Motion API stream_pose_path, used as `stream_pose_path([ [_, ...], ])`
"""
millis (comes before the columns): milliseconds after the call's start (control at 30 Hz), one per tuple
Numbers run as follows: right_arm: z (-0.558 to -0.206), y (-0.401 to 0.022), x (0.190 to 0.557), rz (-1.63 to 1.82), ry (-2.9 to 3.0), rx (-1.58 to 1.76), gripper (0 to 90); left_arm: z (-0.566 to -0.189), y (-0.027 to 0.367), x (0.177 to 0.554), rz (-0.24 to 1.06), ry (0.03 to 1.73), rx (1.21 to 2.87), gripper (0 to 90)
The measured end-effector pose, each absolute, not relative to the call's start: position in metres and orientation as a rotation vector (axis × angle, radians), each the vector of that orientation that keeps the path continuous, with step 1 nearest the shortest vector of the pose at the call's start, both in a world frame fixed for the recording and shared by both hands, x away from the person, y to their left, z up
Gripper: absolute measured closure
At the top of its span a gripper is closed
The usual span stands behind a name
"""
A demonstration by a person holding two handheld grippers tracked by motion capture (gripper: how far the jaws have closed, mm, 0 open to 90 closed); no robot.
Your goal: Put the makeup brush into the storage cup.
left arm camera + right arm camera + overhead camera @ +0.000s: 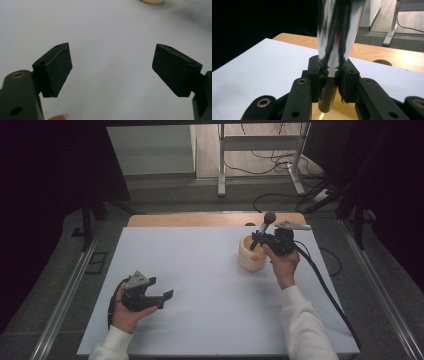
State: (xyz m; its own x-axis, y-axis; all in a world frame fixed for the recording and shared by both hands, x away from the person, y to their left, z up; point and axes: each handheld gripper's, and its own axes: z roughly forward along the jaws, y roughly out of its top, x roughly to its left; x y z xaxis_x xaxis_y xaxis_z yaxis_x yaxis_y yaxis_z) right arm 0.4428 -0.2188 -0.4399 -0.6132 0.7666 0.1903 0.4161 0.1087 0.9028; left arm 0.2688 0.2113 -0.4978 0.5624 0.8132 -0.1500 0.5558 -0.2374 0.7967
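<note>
Closest to the lens in the right gripper view, our right gripper (331, 86) is clamped on a polished metal pestle (337, 37), the pads biting on the narrow neck where the flared shaft steps down to a thinner stem. That stem hangs over the mouth of a pale wooden mortar (337, 110) just beneath the jaws. In the high view the mortar (251, 255) sits on the white table (200, 270) at about two o'clock from the centre, and the pestle (263, 230) leans out of it toward one o'clock, ball end up.

We judge the pestle stiff, fairly heavy for its size and slick, since the mirror finish gives the pads little to hold. The step at the neck is the sensible place to grip, as the flare above it stops the shaft sliding down through the pads. We would expect the mortar to be light enough to skid if the pestle pushes sideways.

Our left gripper (161, 297) rests at eight o'clock, well apart from the mortar, jaws spread wide with nothing between them.
</note>
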Motion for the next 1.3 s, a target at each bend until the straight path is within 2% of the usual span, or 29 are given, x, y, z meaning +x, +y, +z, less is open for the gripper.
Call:
stream_pose_path([
  [567, -0.452, -0.213, 0.446, 1.44, 2.102, 1.171, 72.6, -0.498, 0.212, 0.268, 0.372, 1.108, 1.926, 17.1],
  [600, -0.452, -0.213, 0.446, 1.44, 2.09, 1.155, 65.2, -0.498, 0.212, 0.268, 0.372, 1.107, 1.926, 17.1],
  [633, -0.452, -0.213, 0.446, 1.44, 2.09, 1.155, 65.2, -0.498, 0.212, 0.268, 0.372, 1.107, 1.926, 17.1],
  [667, -0.45, -0.213, 0.445, 1.449, 2.068, 1.15, 51.0, -0.498, 0.212, 0.269, 0.372, 1.107, 1.926, 17.1],
  [700, -0.45, -0.213, 0.445, 1.449, 2.068, 1.15, 51.0, -0.498, 0.212, 0.269, 0.372, 1.107, 1.926, 17.1],
  [767, -0.448, -0.214, 0.446, 1.452, 2.051, 1.155, 35.9, -0.498, 0.212, 0.269, 0.374, 1.104, 1.928, 17.1],
  [867, -0.445, -0.217, 0.445, 1.427, 2.015, 1.163, 20.9, -0.498, 0.212, 0.268, 0.375, 1.102, 1.928, 17.2],
  [1000, -0.441, -0.219, 0.444, 1.437, 2.008, 1.145, 14.9, -0.498, 0.212, 0.268, 0.375, 1.102, 1.927, 17.2],
  [1300, -0.436, -0.223, 0.443, 1.455, 2.008, 1.141, 10.3, -0.495, 0.214, 0.267, 0.378, 1.102, 1.916, 17.2],
])
